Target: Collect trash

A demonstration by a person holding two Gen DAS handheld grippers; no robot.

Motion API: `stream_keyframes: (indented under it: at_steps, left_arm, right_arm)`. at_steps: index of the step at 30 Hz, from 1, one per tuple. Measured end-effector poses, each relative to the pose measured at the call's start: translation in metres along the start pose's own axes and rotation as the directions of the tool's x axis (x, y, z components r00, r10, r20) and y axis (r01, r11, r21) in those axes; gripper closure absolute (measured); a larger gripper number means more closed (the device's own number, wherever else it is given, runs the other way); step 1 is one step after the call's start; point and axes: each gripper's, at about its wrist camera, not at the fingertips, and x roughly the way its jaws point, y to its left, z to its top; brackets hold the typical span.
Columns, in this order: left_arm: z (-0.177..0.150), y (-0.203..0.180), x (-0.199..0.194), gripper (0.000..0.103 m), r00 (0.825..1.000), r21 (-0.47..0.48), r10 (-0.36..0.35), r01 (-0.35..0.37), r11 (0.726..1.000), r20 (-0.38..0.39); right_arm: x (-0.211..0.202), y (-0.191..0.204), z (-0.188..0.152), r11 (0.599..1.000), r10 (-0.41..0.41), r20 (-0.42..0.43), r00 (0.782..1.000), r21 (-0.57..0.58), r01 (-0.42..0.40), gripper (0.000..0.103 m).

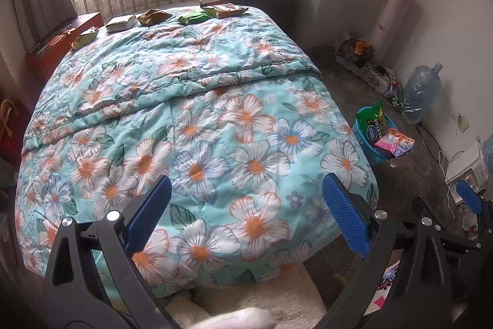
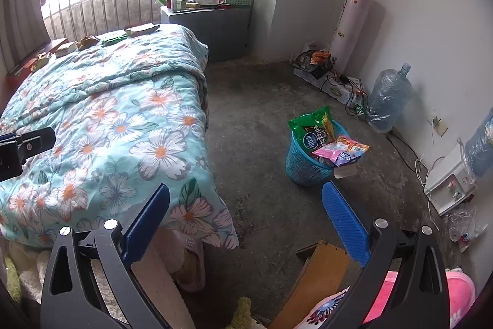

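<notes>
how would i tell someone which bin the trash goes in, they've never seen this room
Start at the bed with the floral quilt, then look at the bare floor to its right, toward the white wall. The blue plastic basket stands there, the only lattice-sided bin, with a green snack bag and pink wrappers sticking out.

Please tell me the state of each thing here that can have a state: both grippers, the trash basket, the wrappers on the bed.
Left gripper: open, holding nothing.
Right gripper: open, holding nothing.
Blue basket: upright on floor, overfilled with packets.
Wrappers: lying on the quilt's far end, not collected.
Quilt: spread over bed.
</notes>
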Motion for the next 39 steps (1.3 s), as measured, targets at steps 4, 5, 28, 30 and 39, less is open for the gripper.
stream_keyframes:
  at_steps: [4, 5, 28, 30, 39]
  left_arm:
    - [0.001, -0.004, -0.005, 0.009, 1.000, 0.008, 0.006, -0.007, 1.000, 0.015]
    - [0.001, -0.005, -0.005, 0.009, 1.000, 0.009, 0.006, -0.006, 1.000, 0.016]
    - [0.001, -0.021, -0.008, 0.009, 1.000, 0.032, -0.002, 0.001, 1.000, 0.021]
    - [0.001, -0.021, -0.008, 0.009, 1.000, 0.033, -0.003, 0.003, 0.999, 0.018]
    - [0.001, -0.021, -0.008, 0.009, 1.000, 0.033, -0.002, 0.002, 0.999, 0.018]
  right_arm:
    - [0.000, -0.004, -0.001, 1.000, -0.010, 0.003, 1.000, 0.005, 0.009, 0.007]
    - [0.000, -0.005, -0.002, 1.000, -0.009, 0.002, 1.000, 0.006, 0.009, 0.007]
    - [-0.002, -0.024, -0.005, 0.998, -0.025, 0.017, 1.000, 0.052, 0.024, 0.007]
    - [-0.002, -0.024, -0.005, 0.998, -0.025, 0.017, 1.000, 0.052, 0.025, 0.007]
    - [-0.002, -0.025, -0.005, 0.998, -0.025, 0.016, 1.000, 0.051, 0.024, 0.007]
